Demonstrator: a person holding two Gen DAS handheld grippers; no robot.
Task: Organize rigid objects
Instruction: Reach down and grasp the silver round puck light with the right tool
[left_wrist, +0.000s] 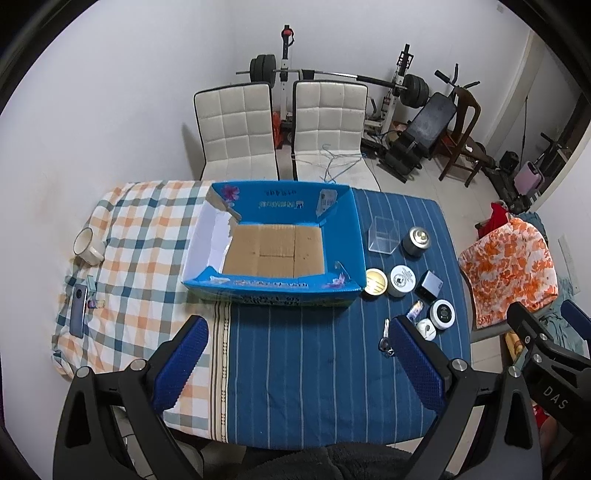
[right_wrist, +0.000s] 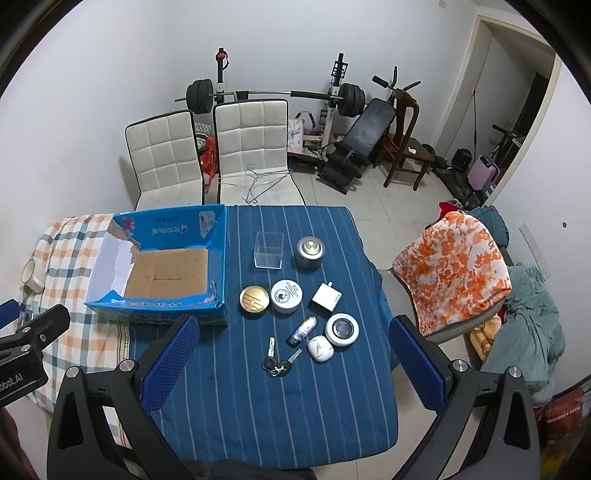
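Note:
An open blue cardboard box (left_wrist: 347, 236) (right_wrist: 218, 240) with a bare brown floor sits mid-table. Right of it on the blue striped cloth lie several small items: a clear plastic cube (right_wrist: 268, 249), a metal tin (right_wrist: 309, 252), a gold lid (right_wrist: 253, 300), a white round tin (right_wrist: 286, 296), a white adapter (right_wrist: 326, 297), a small tube (right_wrist: 303, 329), a black-and-white round case (right_wrist: 342, 328), a white earbud case (right_wrist: 320, 349) and keys (right_wrist: 277, 362). My left gripper (left_wrist: 299, 326) and right gripper (right_wrist: 293, 326) are both open and empty, held above the table's near edge.
A white mug (left_wrist: 86, 245) and a phone (left_wrist: 78, 308) lie on the checked cloth at the left. Two white chairs (left_wrist: 280, 125) stand behind the table. A chair with an orange floral cloth (right_wrist: 450, 266) stands right of the table. Gym equipment (right_wrist: 354, 122) fills the back.

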